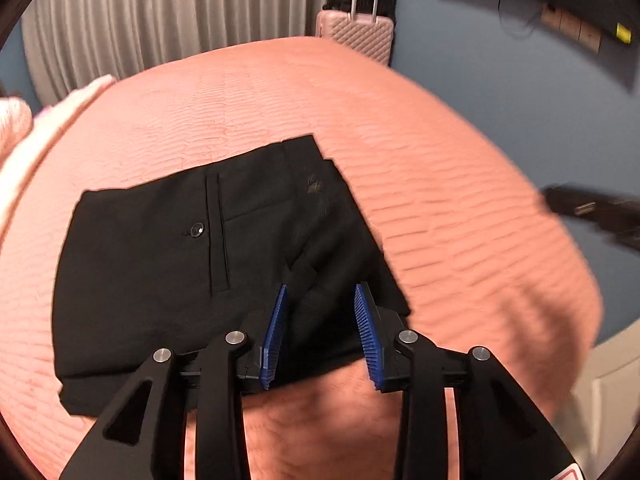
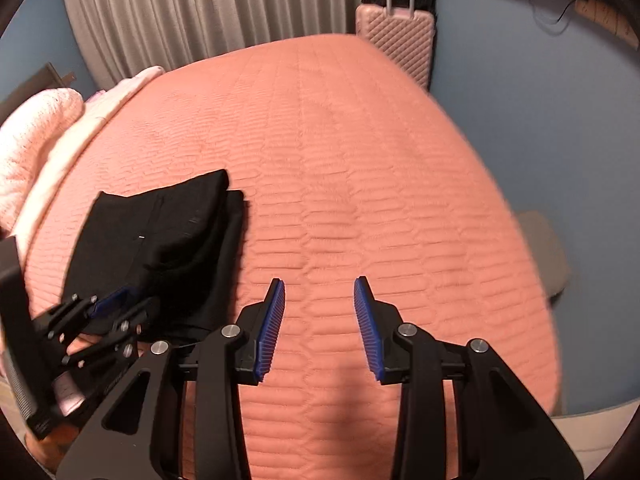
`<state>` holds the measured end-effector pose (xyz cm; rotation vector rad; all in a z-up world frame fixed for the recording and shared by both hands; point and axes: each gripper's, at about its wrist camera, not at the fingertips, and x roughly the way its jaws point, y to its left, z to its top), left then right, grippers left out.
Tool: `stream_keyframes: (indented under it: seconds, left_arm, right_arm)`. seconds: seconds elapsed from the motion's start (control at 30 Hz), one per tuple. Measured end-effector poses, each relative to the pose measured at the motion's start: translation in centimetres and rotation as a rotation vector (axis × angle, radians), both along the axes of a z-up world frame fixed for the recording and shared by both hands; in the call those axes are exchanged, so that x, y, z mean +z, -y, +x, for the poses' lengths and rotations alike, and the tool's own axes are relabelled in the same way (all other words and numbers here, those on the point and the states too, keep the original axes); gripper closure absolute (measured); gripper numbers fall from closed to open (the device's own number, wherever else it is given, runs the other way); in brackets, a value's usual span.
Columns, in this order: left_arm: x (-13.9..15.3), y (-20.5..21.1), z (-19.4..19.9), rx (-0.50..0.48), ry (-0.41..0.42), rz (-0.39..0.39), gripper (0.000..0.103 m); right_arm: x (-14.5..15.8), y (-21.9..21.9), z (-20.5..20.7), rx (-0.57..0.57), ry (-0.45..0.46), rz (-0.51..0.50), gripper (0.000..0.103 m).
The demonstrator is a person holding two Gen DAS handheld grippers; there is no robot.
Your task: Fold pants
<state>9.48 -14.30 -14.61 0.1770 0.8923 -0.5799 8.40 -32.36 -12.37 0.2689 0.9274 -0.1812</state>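
Folded black pants (image 1: 208,272) lie centre-left on a quilted salmon-pink bedspread (image 1: 440,200); the blue-padded left gripper (image 1: 322,300) hovers parted above their near edge.

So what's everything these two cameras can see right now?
Folded black pants: one, black, lying on the bed, folded into a compact stack.
Quilted salmon-pink bedspread: one, salmon pink, covering the bed.
Ribbed pink hard-shell suitcase: one, pink, upright beyond the bed's far corner.
Pleated grey curtain: one, grey, behind the bed.
Pale pink knitted bedding: pale pink, at the bed's left edge.
Left gripper: one, black with blue pads, open over the pants' near edge.
Right gripper: one, same colours, open over bare bedspread.
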Motion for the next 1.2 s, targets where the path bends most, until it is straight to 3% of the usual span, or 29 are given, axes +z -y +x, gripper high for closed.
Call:
stream_keyframes:
  seconds: [0.07,0.2,0.27,0.3,0.37,0.53,0.57,0.63,0.73,0.87,0.9,0.93,1.0,1.1,1.2]
  left_arm:
    - [1.1,-1.0,0.3,0.009,0.020,-0.022,0.063]
    - [2.1,-3.2,-0.6,0.027,0.056,-0.014,0.062]
    - [2.9,-5.4,-0.6,0.052,0.089,0.049,0.059]
    - [2.8,-6.3,-0.5,0.072,0.099,0.080,0.059]
    - [3.0,-7.9,-0.2,0.113,0.104,0.125,0.059]
    - [3.3,-11.9,0.3,0.179,0.095,0.141,0.057]
    - [3.1,-12.4,0.5,0.193,0.088,0.151,0.055]
    - [2.7,-13.2,0.9,0.219,0.085,0.157,0.055]
    - [2.5,-14.6,1.1,0.244,0.086,0.161,0.055]
    - [1.7,-15.7,1.8,0.269,0.064,0.182,0.054]
    - [1.7,-15.9,2.0,0.271,0.062,0.180,0.054]
    - [1.7,-16.1,2.0,0.274,0.063,0.181,0.054]
    - [1.6,-16.7,2.1,0.280,0.074,0.196,0.053]
    - [0.9,-17.3,2.8,0.305,0.058,0.194,0.046]
    - [1.0,-17.6,3.5,0.310,0.064,0.214,0.046]
  right_arm:
    - [-0.8,-0.6,1.2,0.059,-0.005,0.067,0.067]
    - [-2.3,-3.4,3.4,0.153,-0.065,0.060,0.067]
    - [-3.4,-5.0,4.5,0.202,-0.103,0.079,0.045]
    - [-3.8,-5.7,4.8,0.207,-0.106,0.069,0.027]
    - [-4.0,-7.0,5.5,0.241,-0.104,0.071,0.028]
    - [-5.5,-7.6,7.5,0.226,-0.124,0.139,0.028]
    - [-6.2,-7.8,8.2,0.239,-0.146,0.167,0.029]
    - [-7.0,-8.1,9.0,0.253,-0.175,0.180,0.046]
    - [-8.6,-8.7,9.5,0.244,-0.230,0.182,0.058]
    - [-8.5,-8.5,9.0,0.223,-0.217,0.182,0.073]
    - [-7.8,-8.5,8.7,0.219,-0.196,0.174,0.080]
    - [-7.0,-8.2,8.2,0.205,-0.180,0.149,0.095]
    - [-6.2,-7.8,7.4,0.190,-0.146,0.149,0.096]
    - [-8.7,-9.0,7.7,0.227,-0.215,0.039,0.092]
    - [-8.0,-8.4,7.6,0.178,-0.195,0.109,0.088]
